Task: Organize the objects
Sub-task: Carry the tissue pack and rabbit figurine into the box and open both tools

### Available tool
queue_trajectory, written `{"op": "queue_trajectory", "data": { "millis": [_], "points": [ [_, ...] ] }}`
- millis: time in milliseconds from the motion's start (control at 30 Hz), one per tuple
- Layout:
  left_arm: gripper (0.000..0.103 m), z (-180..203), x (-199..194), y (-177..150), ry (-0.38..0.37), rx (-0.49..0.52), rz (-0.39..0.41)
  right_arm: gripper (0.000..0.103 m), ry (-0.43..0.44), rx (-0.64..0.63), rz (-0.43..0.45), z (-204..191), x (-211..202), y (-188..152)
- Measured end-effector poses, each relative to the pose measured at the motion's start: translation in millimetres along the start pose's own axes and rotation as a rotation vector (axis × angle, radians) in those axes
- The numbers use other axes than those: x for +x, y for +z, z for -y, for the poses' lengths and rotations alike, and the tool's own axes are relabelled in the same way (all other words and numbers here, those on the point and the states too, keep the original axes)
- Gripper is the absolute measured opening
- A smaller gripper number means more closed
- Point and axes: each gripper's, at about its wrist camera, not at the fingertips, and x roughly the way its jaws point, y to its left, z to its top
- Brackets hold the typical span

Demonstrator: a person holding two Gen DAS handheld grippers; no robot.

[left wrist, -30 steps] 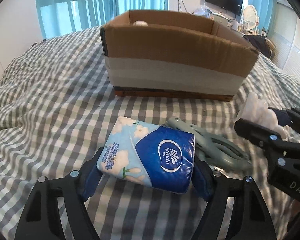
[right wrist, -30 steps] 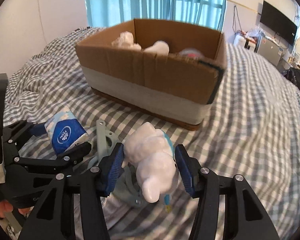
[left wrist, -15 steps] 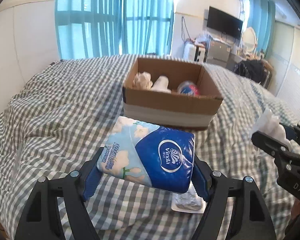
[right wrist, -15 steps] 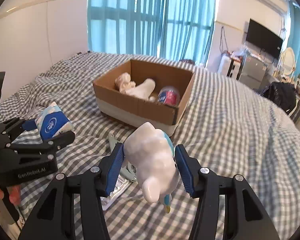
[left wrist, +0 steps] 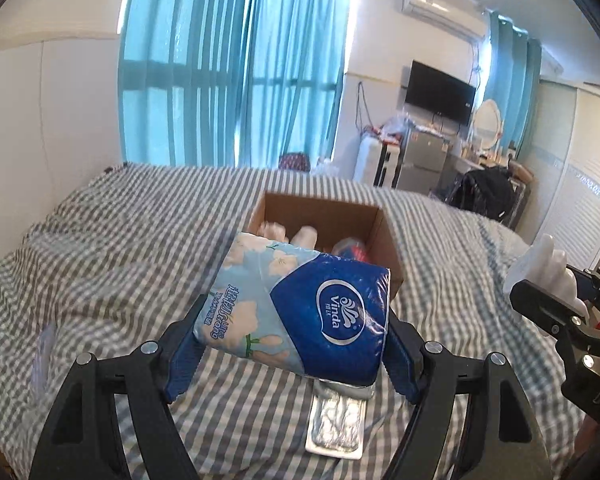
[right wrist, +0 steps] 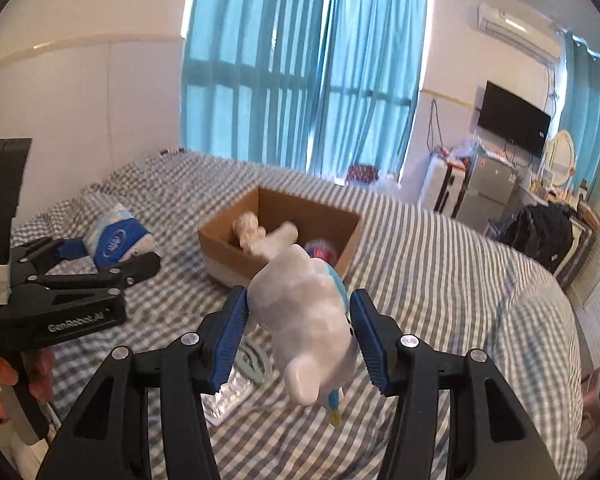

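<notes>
My left gripper (left wrist: 294, 344) is shut on a blue and white Vinda tissue pack (left wrist: 300, 308), held high above the checked bed. My right gripper (right wrist: 300, 332) is shut on a white plush toy (right wrist: 304, 320) with a light blue band, also held in the air. Beyond both, an open cardboard box (left wrist: 388, 236) (right wrist: 220, 240) sits on the bed and holds several soft items and a red-and-blue one. In the right wrist view the left gripper (right wrist: 112, 256) with the tissue pack (right wrist: 116, 240) is at the left. The toy (left wrist: 544, 264) and right gripper (left wrist: 556, 292) show at the right edge of the left wrist view.
A silver blister pack (left wrist: 336, 424) (right wrist: 224, 396) and a grey-green clip (right wrist: 252, 360) lie on the checked bedcover (left wrist: 100, 272) below the grippers. A wall runs along the bed's left side. Furniture, a TV and a dark bag stand beyond the bed at the right.
Both grippers have risen well above the bed with the tissue pack and the toy still held. The box now looks smaller and lower, and its inside is in view.
</notes>
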Motion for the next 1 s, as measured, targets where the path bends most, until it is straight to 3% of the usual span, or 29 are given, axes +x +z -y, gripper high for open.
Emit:
{"op": "queue_trajectory", "data": {
  "millis": [167,467,700,1000],
  "points": [
    [0.079,4.5,0.1,29.3,-0.003,0.023,0.043,0.053,0.020,-0.010,0.052,2.6,-2.9,26.8],
    [0.079,4.8,29.9,88.9,0.017,0.024,0.101,0.053,0.044,-0.002,0.114,17.6,29.8,81.6],
    [0.079,-3.5,86.0,121.2,0.026,0.004,0.116,0.053,0.049,0.014,0.104,43.7,88.3,110.5],
    [0.079,-1.4,179.7,105.5,0.032,0.019,0.024,0.053,0.036,0.040,0.020,60.7,202.1,112.9]
  ]
}}
